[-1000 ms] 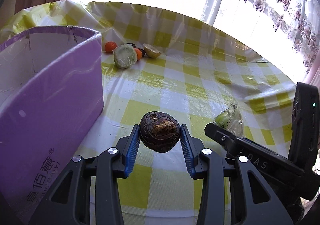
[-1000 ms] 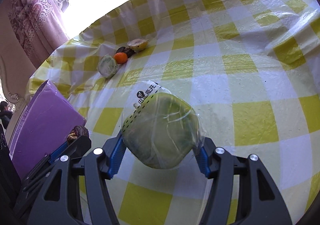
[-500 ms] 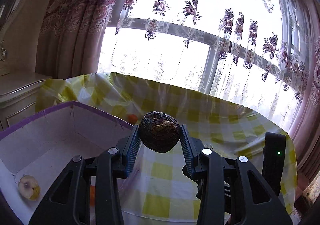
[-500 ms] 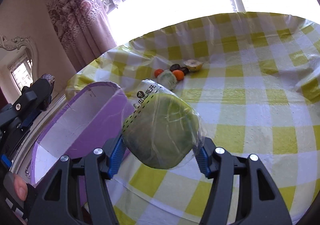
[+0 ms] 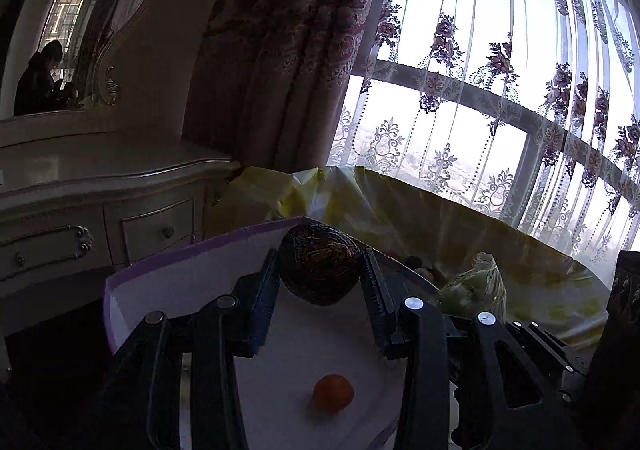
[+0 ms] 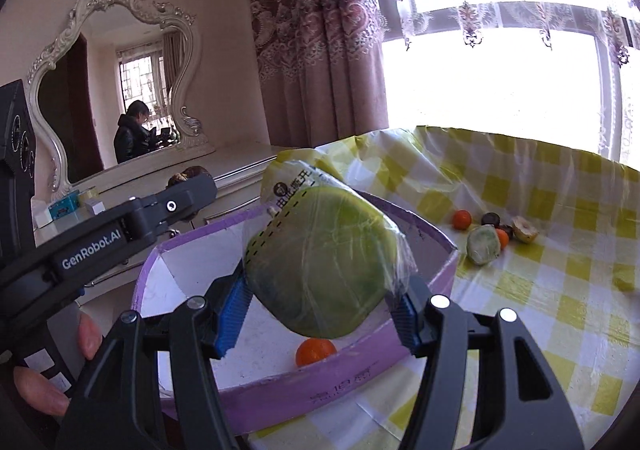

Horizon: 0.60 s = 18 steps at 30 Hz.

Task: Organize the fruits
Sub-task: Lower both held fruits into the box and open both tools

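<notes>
My left gripper (image 5: 320,270) is shut on a dark brown round fruit (image 5: 320,268), held above the open purple box (image 5: 168,262). An orange fruit (image 5: 333,394) lies on the box's white floor. My right gripper (image 6: 320,298) is shut on a green fruit wrapped in clear plastic (image 6: 324,266), held over the same purple box (image 6: 444,278), where the orange fruit (image 6: 315,351) shows below it. The wrapped fruit (image 5: 474,286) and the right gripper's body appear at the right of the left wrist view. The left gripper (image 6: 192,186) reaches in from the left of the right wrist view.
More fruit lies on the yellow checked tablecloth (image 6: 560,310) beyond the box: a wrapped green half (image 6: 483,249), small oranges (image 6: 463,219), dark fruits (image 6: 490,219) and a cut pale fruit (image 6: 525,229). A white dresser (image 5: 100,190) with a mirror (image 6: 116,98) stands left. A person's fingers (image 6: 44,394) hold the left gripper.
Both grippers rose from the tablecloth and swung left over the purple box, each keeping its fruit. The box's inside with the orange fruit has come into view.
</notes>
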Available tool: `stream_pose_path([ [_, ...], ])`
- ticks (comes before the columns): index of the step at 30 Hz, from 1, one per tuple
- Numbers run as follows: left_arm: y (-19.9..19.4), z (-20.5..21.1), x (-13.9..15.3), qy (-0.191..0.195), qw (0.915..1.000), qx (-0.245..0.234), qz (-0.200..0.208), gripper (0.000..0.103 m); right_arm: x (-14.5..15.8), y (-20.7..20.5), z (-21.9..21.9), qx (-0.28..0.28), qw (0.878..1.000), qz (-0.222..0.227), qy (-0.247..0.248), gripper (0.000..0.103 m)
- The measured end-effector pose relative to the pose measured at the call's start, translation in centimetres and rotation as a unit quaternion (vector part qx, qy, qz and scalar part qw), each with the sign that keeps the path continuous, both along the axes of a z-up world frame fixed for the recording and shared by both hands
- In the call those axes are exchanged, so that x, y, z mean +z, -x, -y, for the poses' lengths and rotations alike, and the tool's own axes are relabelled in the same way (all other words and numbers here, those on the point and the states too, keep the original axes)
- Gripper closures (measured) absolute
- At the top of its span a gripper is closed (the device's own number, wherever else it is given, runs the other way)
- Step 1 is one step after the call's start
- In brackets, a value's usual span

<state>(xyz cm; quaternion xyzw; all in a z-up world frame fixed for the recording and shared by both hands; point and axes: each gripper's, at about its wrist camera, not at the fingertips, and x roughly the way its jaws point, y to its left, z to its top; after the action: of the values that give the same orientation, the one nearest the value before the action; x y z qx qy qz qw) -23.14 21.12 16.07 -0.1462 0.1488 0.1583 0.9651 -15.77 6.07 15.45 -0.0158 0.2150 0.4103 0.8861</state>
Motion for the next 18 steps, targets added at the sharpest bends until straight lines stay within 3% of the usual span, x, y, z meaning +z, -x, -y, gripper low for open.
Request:
stream_pose_path([
  [3,-0.1,-1.3,-1.6,0.004,0.9991,0.026,-0.032,0.064,-0.5,0.0,-2.3,0.022,0.999,-0.003,0.026,0.041],
  [11,-1.5,-3.3,-4.9,-0.002,0.9911,0.066,-0.116,0.064,-5.3,-1.5,-7.0,0.024,0.984,-0.035,0.172,0.041],
  [14,-1.8,-3.9,-5.4,-0.005,0.9873,0.071,-0.142,0.064,-6.1,-1.1,-7.8,0.029,0.978,-0.016,0.204,0.041],
  [18,-2.3,-3.7,-5.3,-0.038,0.9805,0.082,-0.174,0.064,-6.7,-1.2,-8.8,0.031,0.972,-0.018,0.231,0.041],
])
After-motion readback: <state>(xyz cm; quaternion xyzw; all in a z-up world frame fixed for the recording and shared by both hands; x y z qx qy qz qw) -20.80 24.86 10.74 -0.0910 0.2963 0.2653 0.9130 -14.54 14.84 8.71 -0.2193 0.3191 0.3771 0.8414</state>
